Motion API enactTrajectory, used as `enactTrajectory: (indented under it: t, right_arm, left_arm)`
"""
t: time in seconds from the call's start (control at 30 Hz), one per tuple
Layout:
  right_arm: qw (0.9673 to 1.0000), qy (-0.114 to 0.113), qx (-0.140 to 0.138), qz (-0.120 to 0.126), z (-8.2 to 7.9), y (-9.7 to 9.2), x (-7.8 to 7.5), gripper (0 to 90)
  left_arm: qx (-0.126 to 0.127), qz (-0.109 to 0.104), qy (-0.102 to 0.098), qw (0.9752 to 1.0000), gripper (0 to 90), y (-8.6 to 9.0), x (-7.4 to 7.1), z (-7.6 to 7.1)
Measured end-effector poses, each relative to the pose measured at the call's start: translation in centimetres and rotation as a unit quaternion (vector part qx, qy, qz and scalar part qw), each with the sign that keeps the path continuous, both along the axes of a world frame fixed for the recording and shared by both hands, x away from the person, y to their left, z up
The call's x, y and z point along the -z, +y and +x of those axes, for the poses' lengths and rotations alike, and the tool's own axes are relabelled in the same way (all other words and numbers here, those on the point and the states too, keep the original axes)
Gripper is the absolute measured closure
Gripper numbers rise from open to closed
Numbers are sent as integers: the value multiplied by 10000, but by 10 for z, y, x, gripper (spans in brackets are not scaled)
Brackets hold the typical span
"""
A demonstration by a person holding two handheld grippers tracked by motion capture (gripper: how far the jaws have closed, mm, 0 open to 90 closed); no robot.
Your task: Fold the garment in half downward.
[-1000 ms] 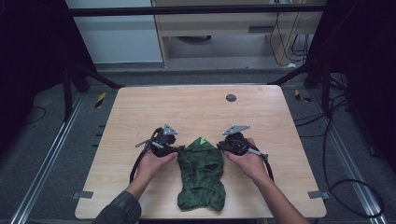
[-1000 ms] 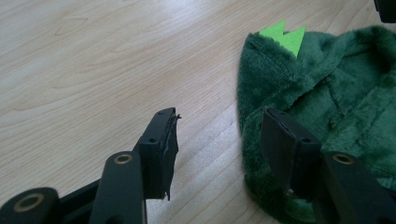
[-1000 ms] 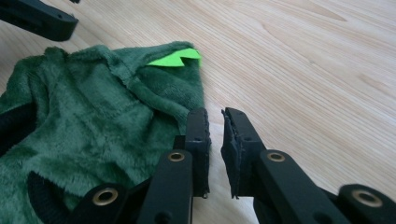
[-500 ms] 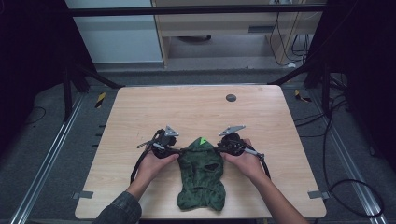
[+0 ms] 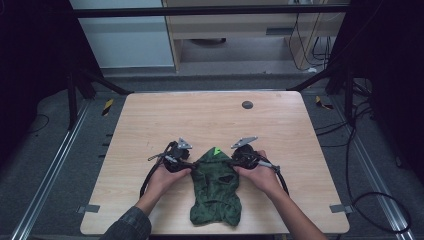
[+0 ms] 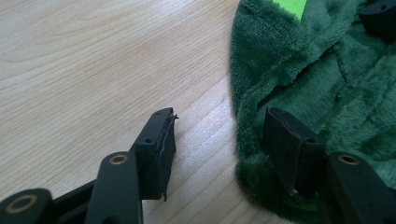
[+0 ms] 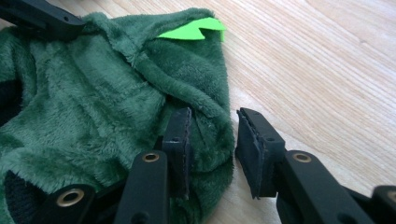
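Your green fleece garment (image 5: 216, 192) lies on the near middle of the wooden table (image 5: 210, 120), its narrow end with the bright green tag (image 5: 217, 150) pointing away from you. Your left gripper (image 6: 217, 135) sits at the garment's left edge with its jaws spread: one pad rests on the fleece, the other stands over bare wood, and nothing is pinched. Your right gripper (image 7: 212, 149) is at the right edge; its jaws have just been opening, and a fold of the hem lies between them without being pressed.

The main risk is that neither tool has a real hold. If you lift or pull now, the cloth will likely stay on the table or slide out of one side. If you close the left jaws where they stand, you may catch only the outermost pile, or a single layer, and the fleece could slip free once it takes weight. On the right, the thick fold could bunch, so you would grab two layers where you want one. Uneven grips would probably drag the garment askew, toward whichever side holds.
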State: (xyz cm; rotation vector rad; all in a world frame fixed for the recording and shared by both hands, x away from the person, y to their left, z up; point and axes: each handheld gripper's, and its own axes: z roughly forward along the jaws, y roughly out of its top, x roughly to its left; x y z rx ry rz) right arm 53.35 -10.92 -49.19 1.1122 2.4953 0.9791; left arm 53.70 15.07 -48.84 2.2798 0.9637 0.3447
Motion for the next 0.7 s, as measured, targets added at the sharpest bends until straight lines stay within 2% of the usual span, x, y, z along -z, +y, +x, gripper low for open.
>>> enactTrajectory:
  t: [0.1,0.23,0.4,0.57,0.7]
  right_arm:
    - [10000,-7,-17,-14,0,1,1,653]
    - [10000,-21,-35,-78,-1,2,0,686]
    - [9997,-37,-158,-167,-4,5,-1,810]
    - [9996,-2,-232,-127,-3,4,-1,851]
    - [9997,-22,-230,-9,-3,-1,-6,856]
  left_arm:
    - [0,-11,53,10000,454,-1,1,0]
    - [42,-13,-13,10000,492,-2,2,-2]
    - [121,-61,-55,9999,676,-6,2,-7]
    - [287,24,-35,9996,849,-11,1,-10]
    - [308,27,-64,9995,873,-10,-2,-11]
